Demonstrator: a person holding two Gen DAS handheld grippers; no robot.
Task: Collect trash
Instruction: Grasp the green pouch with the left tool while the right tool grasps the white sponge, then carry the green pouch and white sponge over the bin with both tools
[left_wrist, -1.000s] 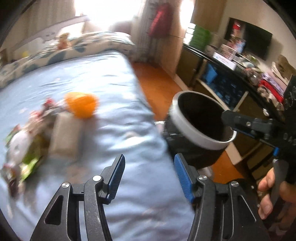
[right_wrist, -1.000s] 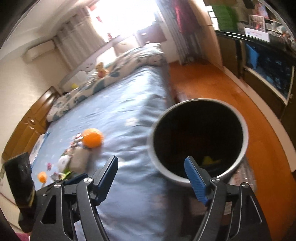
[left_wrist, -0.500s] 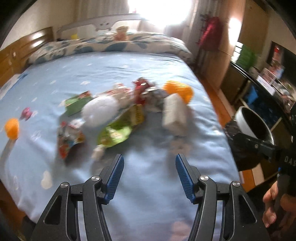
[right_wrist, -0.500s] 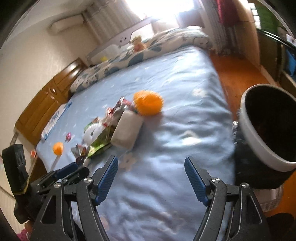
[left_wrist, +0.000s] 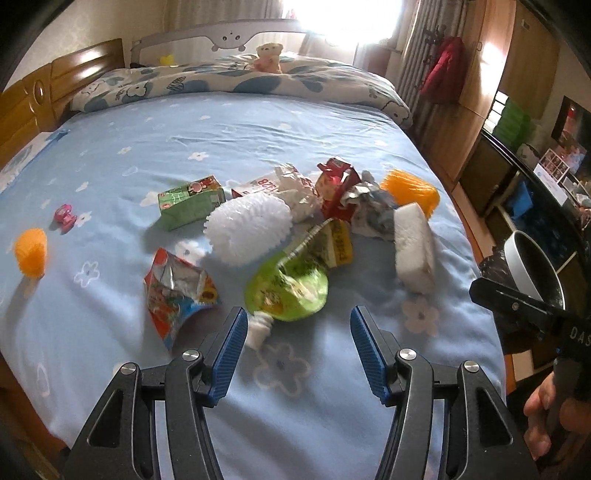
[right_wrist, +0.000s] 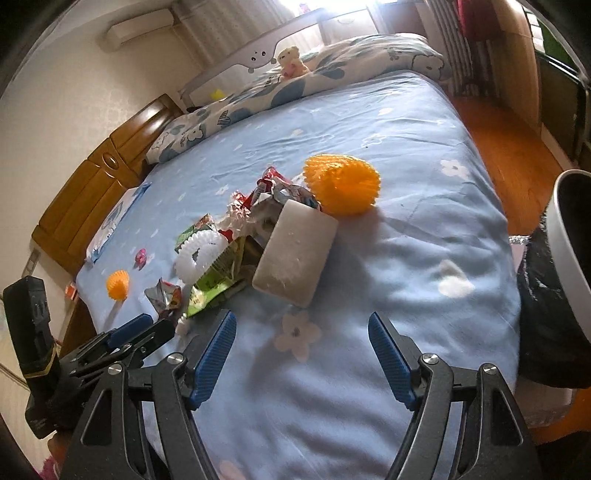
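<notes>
**Two empty grippers over a litter pile on a blue bed**

The left gripper (left_wrist: 297, 334) hangs over the blue flowered bedsheet (left_wrist: 221, 122) with its blue-padded jaws apart and nothing between them. Just ahead of its tips lies a green pouch (left_wrist: 288, 286) with a white screw cap (left_wrist: 258, 328) close beside the left pad; its printing is too blurred to read. To the left of the tips sits a torn red and orange snack wrapper (left_wrist: 177, 288) with silver lining. Further ahead are a white foam net sleeve (left_wrist: 247, 230), a green drink carton (left_wrist: 190, 201) bearing a cartoon figure, a crumpled white wrapper (left_wrist: 295, 188) and a red carton (left_wrist: 338, 184). Beside the crumpled wrapper a red and white pack (left_wrist: 255, 186) shows digits that look like "828"; no other lettering is legible. Ahead to the right lie a white foam block (left_wrist: 413, 251) and an orange foam net (left_wrist: 412, 194). Far left lie a smaller orange net (left_wrist: 31, 251) and a small pink toy (left_wrist: 64, 216).

The right gripper (right_wrist: 301, 345) is likewise released, jaws wide over bare sheet, the foam block just ahead of its left pad. To its right, off the bed edge, stands the trash bin (right_wrist: 569, 254), white-rimmed with a black liner. The right gripper's body shows the letters "DAS" in the left wrist view, with the person's hand (left_wrist: 546, 410) below.
</notes>
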